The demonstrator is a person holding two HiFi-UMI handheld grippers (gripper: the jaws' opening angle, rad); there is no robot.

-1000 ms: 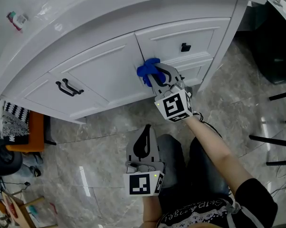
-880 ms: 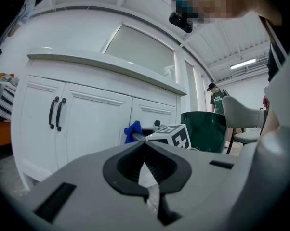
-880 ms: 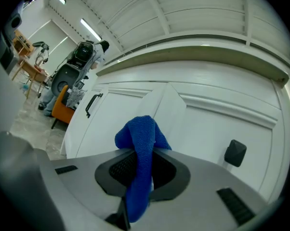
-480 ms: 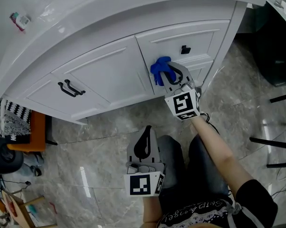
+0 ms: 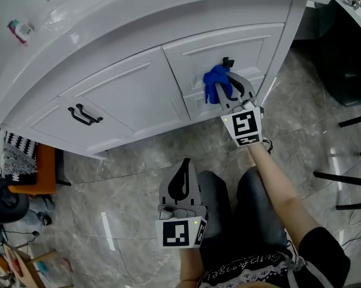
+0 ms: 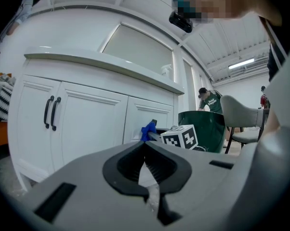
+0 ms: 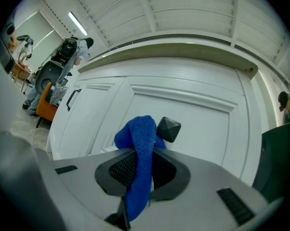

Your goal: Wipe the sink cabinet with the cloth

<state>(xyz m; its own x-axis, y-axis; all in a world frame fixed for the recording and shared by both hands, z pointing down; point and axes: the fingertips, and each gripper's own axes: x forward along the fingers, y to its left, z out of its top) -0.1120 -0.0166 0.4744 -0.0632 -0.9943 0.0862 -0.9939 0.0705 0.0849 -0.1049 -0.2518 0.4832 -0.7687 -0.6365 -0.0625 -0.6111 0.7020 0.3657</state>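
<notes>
Nearby, a black faceted knob (image 7: 168, 129) sits just beside the right gripper (image 5: 226, 87) on a drawer front of the white sink cabinet (image 5: 132, 92). Paired black door handles (image 5: 84, 114) lie well apart to the left. A dark green tub (image 6: 208, 127) stands past the cabinet's far end. The cloth (image 7: 138, 167) is bright blue, nubbly and bunched. It is pinched between the right jaws, with its top against the drawer front. The left gripper (image 5: 184, 168) hangs over grey marbled floor (image 5: 126, 161), its jaws together on nothing. Each gripper's cube bears a black-and-white square marker (image 5: 246, 125). Print on a small packet (image 5: 20, 27) is too small to read.
</notes>
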